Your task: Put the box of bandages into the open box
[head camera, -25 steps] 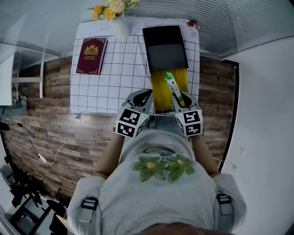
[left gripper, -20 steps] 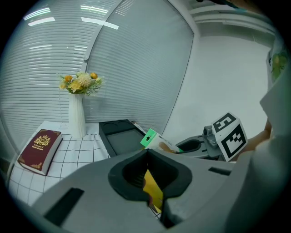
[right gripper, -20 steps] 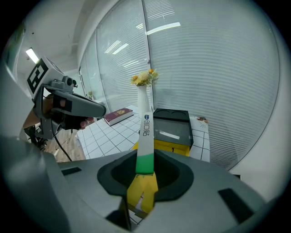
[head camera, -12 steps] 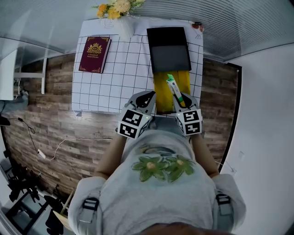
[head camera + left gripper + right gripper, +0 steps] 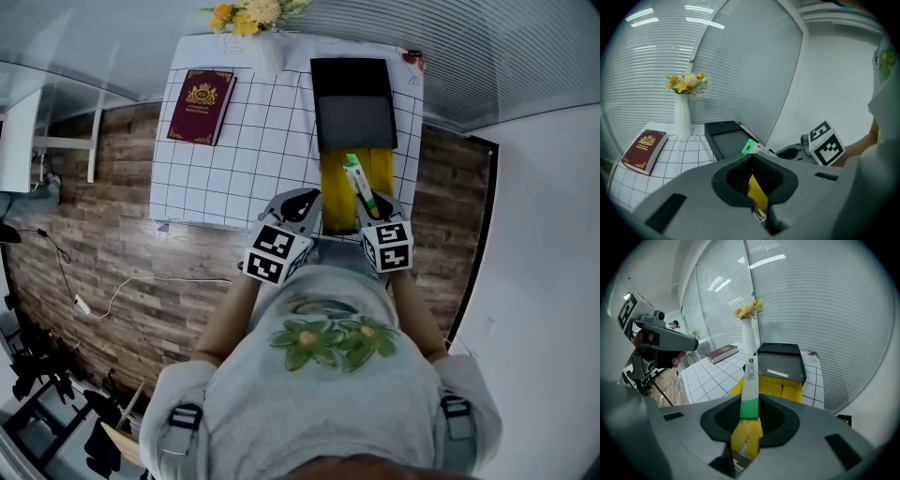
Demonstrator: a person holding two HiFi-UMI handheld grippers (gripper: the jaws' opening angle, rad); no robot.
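Observation:
A slim white bandage box with a green end (image 5: 356,180) is pinched between the jaws of my right gripper (image 5: 368,204). It sticks forward over the yellow open box (image 5: 333,183), whose black lid (image 5: 354,103) lies folded back beyond it. In the right gripper view the bandage box (image 5: 751,378) rises from my right gripper (image 5: 750,414) towards the yellow open box (image 5: 780,389). My left gripper (image 5: 302,202) hovers beside it at the table's near edge. Its jaws meet and hold nothing. The bandage box's green end (image 5: 749,146) shows past the left gripper (image 5: 752,161).
A white checked cloth covers the table (image 5: 253,150). On it lie a dark red book (image 5: 201,106) at the far left and a white vase of yellow flowers (image 5: 251,19) at the back. Wooden floor with a cable (image 5: 141,286) runs to the left.
Both grippers and the bandage box keep their places. Only the head view has drifted a little.

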